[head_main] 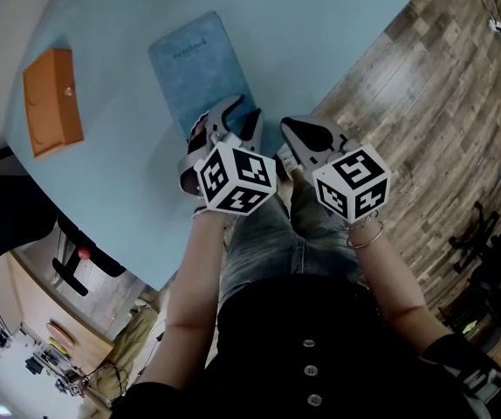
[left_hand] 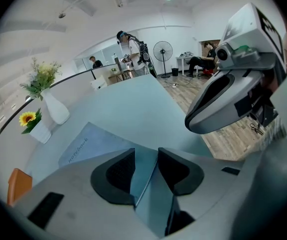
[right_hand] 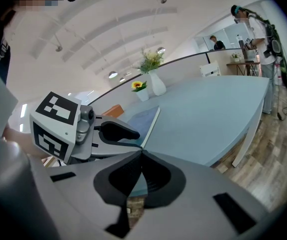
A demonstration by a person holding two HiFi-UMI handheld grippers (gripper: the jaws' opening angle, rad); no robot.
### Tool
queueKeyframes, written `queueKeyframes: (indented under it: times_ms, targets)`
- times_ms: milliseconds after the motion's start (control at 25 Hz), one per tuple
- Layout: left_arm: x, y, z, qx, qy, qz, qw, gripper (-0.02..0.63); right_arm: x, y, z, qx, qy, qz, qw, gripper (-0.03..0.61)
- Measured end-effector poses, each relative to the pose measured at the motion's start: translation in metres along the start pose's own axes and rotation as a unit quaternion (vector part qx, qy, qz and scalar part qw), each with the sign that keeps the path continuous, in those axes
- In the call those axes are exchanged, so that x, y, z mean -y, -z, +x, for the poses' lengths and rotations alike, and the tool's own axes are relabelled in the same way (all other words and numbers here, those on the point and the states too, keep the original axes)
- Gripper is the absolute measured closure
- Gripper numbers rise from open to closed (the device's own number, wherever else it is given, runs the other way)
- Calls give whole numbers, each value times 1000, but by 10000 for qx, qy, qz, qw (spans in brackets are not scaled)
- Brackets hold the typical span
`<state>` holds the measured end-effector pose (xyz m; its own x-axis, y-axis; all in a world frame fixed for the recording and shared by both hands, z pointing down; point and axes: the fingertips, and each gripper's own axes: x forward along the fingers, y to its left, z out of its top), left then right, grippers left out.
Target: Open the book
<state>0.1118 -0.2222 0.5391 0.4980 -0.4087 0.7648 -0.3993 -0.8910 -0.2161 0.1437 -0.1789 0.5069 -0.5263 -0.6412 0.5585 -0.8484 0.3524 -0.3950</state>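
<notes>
Head view, with both gripper views. Light blue table (head_main: 320, 42) fills the upper left of the frame, with wood floor to its right. The closed blue book (head_main: 200, 68) lies flat at upper centre, cover up. Left gripper (head_main: 237, 116), at centre, sits at the book's near end. Its jaws are released and stand apart, and the book's near edge shows in the gap without either pad pressing on it. Right gripper (head_main: 291, 127), just right of it at the table's edge, has its jaws clenched tip to tip on nothing. An orange case (head_main: 52, 101) lies at far left, well apart from the book. A white vase (left_hand: 55, 109) of flowers and a potted sunflower (left_hand: 29, 119) stand at the table's far rim.
</notes>
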Motion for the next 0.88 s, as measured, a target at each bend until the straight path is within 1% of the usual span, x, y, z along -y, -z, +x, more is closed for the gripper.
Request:
queueKeyframes:
  times_ms: [360, 880]
  targets:
    - [1, 0, 0, -23, 35, -29, 10000, 474, -2, -2, 1, 41, -1, -22, 10000, 577]
    - [6, -1, 0, -5, 98, -13, 10000, 518, -2, 1, -3, 68, 59, -16, 10000, 577]
